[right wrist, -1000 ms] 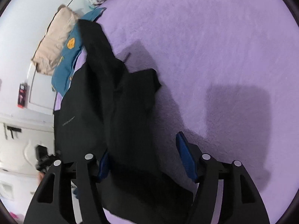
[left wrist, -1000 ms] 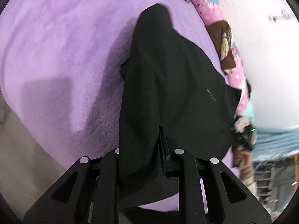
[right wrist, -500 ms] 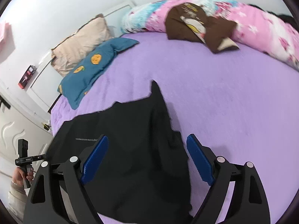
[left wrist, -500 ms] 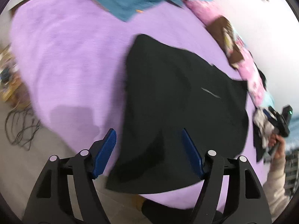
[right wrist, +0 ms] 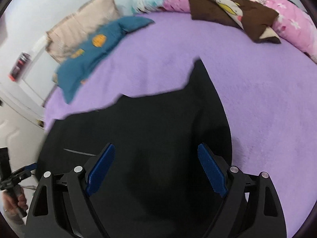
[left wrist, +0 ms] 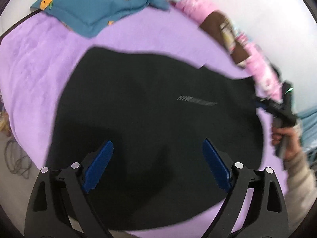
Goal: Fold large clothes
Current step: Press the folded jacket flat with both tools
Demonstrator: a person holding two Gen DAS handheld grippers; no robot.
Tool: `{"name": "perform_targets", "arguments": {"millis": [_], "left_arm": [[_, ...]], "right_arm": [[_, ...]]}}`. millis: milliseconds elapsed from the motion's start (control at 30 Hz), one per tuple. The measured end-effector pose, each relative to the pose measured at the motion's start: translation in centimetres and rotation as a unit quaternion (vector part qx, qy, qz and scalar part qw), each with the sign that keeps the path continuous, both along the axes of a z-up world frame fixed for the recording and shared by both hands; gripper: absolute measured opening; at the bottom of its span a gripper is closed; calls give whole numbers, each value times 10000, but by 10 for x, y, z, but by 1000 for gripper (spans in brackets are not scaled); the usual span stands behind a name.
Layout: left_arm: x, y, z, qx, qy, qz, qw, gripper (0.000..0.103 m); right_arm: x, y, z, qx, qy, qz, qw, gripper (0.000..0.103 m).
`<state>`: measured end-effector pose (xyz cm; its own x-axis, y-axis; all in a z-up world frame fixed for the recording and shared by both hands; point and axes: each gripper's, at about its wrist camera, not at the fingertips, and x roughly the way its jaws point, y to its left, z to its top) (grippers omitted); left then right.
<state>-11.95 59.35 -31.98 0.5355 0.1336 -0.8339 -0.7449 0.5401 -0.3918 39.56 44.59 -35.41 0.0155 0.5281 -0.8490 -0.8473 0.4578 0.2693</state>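
right gripper gapes empty above black garment on purple bedspread

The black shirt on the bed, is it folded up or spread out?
Spread out. The black shirt lies flat across the purple bed, one sleeve sticking out.

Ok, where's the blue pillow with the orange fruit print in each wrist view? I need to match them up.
Left wrist: the blue pillow lies at top left, on the far edge of the purple bed, beyond the black garment.
Right wrist: the blue pillow sits at upper left, beside a beige pillow.
Shared landmark: the black garment's printed grey line.
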Motion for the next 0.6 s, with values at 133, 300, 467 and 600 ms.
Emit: {"name": "perform_targets", "arguments": {"millis": [133, 300, 467, 600], "left_arm": [[5, 6, -35, 191, 93, 186, 9996, 89], [6, 10, -62, 255, -44, 303, 9992, 89], [31, -6, -68, 884, 526, 169, 9946, 97], [26, -7, -58, 785, 411, 369, 9954, 97]], "right_arm": [[8, -4, -27, -97, -243, -108, 9996, 85], [23, -11, -55, -111, -395, -408, 9983, 93], [21, -12, -60, -54, -590, -494, 9970, 96], [7, -23, -39, -30, -965, -504, 9941, 96]]}}
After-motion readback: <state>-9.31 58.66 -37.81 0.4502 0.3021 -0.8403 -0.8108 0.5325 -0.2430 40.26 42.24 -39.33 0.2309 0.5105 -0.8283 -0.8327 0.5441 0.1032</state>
